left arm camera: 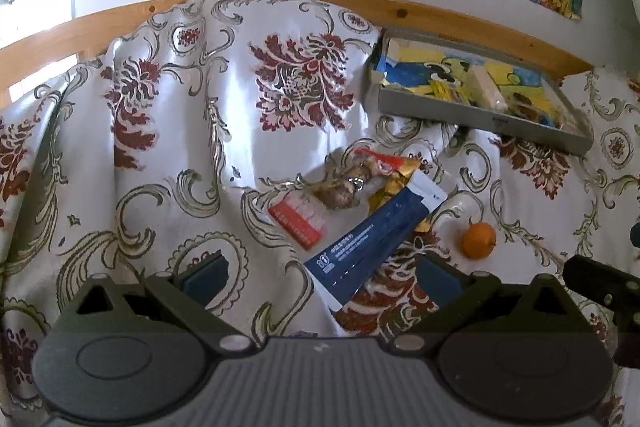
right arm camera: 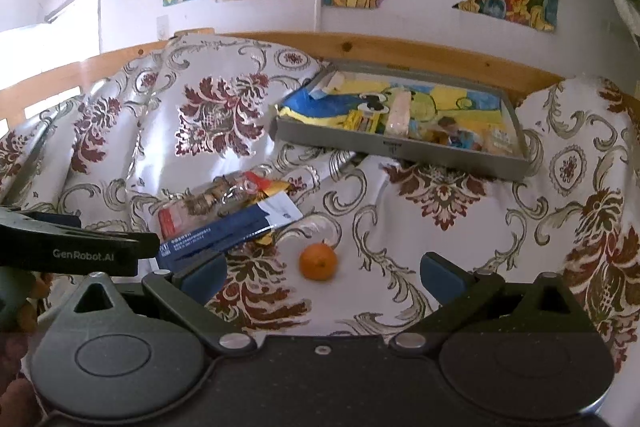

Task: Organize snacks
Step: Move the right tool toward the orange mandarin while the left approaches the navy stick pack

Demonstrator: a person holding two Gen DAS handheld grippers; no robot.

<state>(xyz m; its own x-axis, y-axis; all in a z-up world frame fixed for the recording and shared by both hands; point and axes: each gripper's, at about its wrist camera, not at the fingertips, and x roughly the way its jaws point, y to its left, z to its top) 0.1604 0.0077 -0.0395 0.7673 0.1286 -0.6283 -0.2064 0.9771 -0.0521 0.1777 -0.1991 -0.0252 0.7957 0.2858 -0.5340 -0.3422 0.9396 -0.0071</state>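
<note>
1. Grey and shallow, one tray sits at the upper right of the left wrist view on the floral bedspread, holding a pale wrapped bar and several small packets on a blue and yellow picture lining.
2. Same view, centre: one navy sachet box, one clear bag of brown snacks with a red strip, and one orange lower right of them.
3. Left gripper has its jaws spread wide and nothing between them; the navy box's near end lies between the fingers.
4. Right wrist view: the tray is upper centre, the orange at centre, the navy box and snack bag left of it.
5. Right gripper is wide open and empty, the orange lying just beyond the gap.
</note>
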